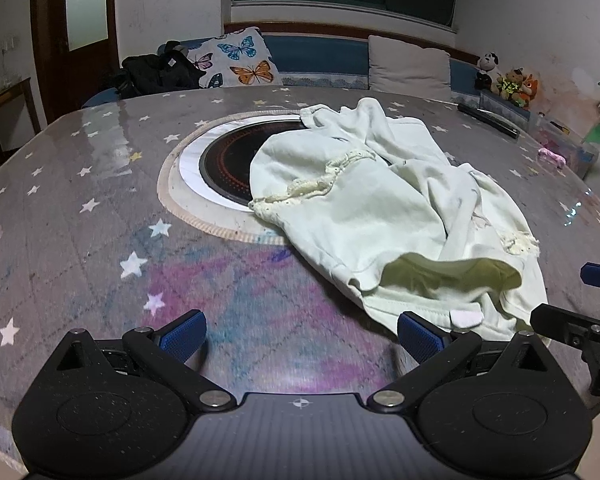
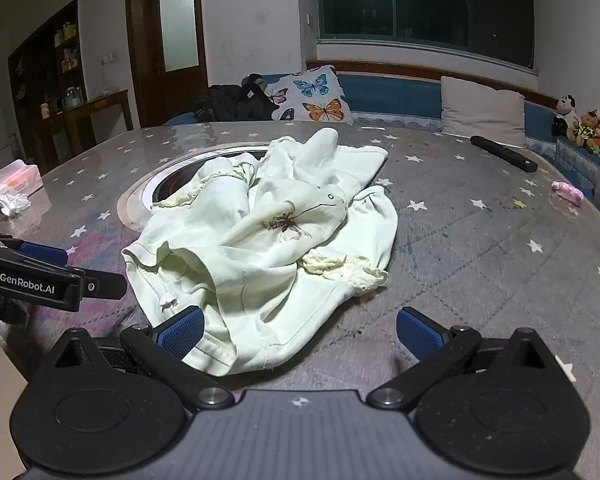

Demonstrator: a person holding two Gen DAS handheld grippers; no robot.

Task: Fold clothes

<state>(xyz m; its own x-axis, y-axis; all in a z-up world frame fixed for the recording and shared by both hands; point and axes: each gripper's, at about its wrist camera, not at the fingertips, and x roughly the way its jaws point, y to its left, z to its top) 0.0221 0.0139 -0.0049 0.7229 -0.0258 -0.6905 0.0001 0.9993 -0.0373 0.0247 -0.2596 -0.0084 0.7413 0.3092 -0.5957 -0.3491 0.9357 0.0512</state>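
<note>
Pale green cotton, a crumpled garment with cream lace trim (image 2: 260, 240), lies bunched on the star-printed grey tablecloth (image 2: 480, 248), partly over the round black hob (image 1: 228, 168). Its near hem sits just ahead, between both tools. The left gripper (image 1: 300, 338) and right gripper (image 2: 298, 332) are spread wide, empty; the right looks nearer.

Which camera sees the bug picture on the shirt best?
The right wrist view. The dark insect print faces that camera, on top of the crumpled pale green garment. In the left wrist view the garment shows only plain cloth and lace trim; the print is hidden.
</note>
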